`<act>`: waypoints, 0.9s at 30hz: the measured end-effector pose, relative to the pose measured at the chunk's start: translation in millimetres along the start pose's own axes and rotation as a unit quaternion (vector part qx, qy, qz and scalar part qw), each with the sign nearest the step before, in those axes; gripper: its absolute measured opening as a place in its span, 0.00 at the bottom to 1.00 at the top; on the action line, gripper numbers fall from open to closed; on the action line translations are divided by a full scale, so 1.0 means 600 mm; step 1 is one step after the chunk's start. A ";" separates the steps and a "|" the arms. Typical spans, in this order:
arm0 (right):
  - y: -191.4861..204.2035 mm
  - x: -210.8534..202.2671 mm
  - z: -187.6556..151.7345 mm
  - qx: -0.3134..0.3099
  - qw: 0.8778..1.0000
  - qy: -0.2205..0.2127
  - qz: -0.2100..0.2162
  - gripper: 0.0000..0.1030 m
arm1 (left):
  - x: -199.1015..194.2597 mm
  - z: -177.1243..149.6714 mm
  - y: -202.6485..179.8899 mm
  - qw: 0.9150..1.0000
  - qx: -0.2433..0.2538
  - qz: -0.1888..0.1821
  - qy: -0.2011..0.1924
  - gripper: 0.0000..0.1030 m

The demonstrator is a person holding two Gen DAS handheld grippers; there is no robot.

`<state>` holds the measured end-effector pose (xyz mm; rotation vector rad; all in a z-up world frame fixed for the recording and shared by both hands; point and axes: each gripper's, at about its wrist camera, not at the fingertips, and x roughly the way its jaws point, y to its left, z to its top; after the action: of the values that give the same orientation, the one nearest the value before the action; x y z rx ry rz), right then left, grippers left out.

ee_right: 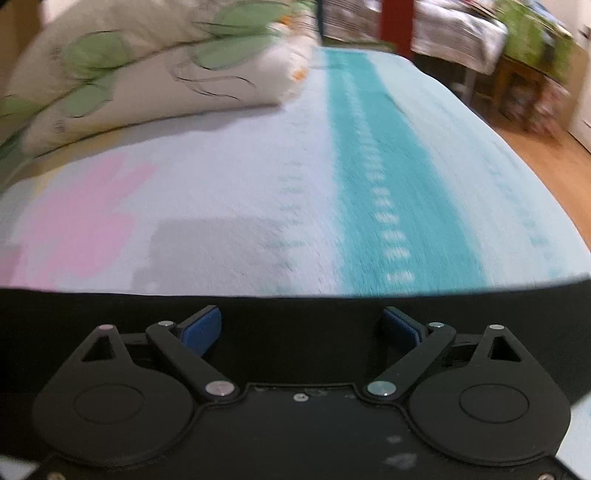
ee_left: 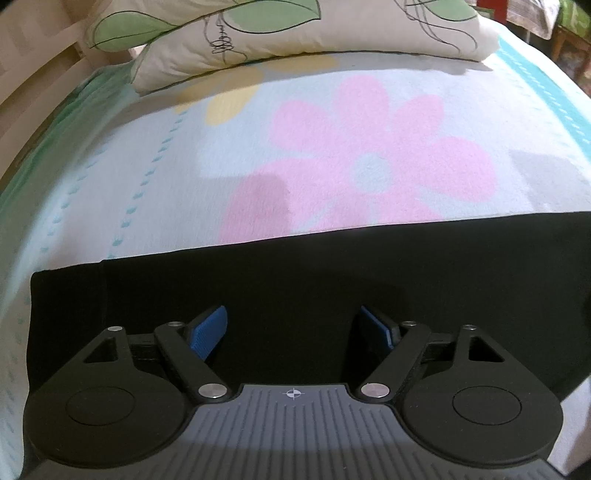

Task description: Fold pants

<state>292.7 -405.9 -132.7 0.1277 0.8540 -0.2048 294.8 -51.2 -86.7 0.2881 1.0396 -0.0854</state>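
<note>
Your left claw (ee_left: 293, 326) and right claw (ee_right: 302, 328) both hang released, fingers spread wide, over the black pants (ee_left: 314, 273). The pants lie flat across the near part of the bed (ee_left: 129, 177), with pillows (ee_left: 295, 33) at the far end.

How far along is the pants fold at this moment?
Early or between folds. Done: black pants lie flat on the bedspread, far edge straight. In hand: nothing; left hand-held gripper and right hand-held gripper are open above the cloth. Left: grasp and fold.
</note>
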 end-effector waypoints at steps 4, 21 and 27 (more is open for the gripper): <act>0.000 -0.002 0.030 -0.105 0.994 0.015 0.037 0.94 | 0.005 0.004 0.001 1.000 0.003 -0.002 0.009 0.76; 0.027 0.013 0.055 -0.231 0.959 0.088 0.136 0.04 | -0.005 0.006 0.004 1.000 0.009 -0.017 0.003 0.75; 0.051 -0.035 0.013 -0.277 0.953 0.055 0.111 0.04 | -0.033 0.011 -0.006 0.999 0.022 -0.028 -0.015 0.75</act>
<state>291.8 -375.2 -110.8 -0.2922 0.9706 0.2592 289.5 -58.0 -67.1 0.2957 1.0178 -0.1629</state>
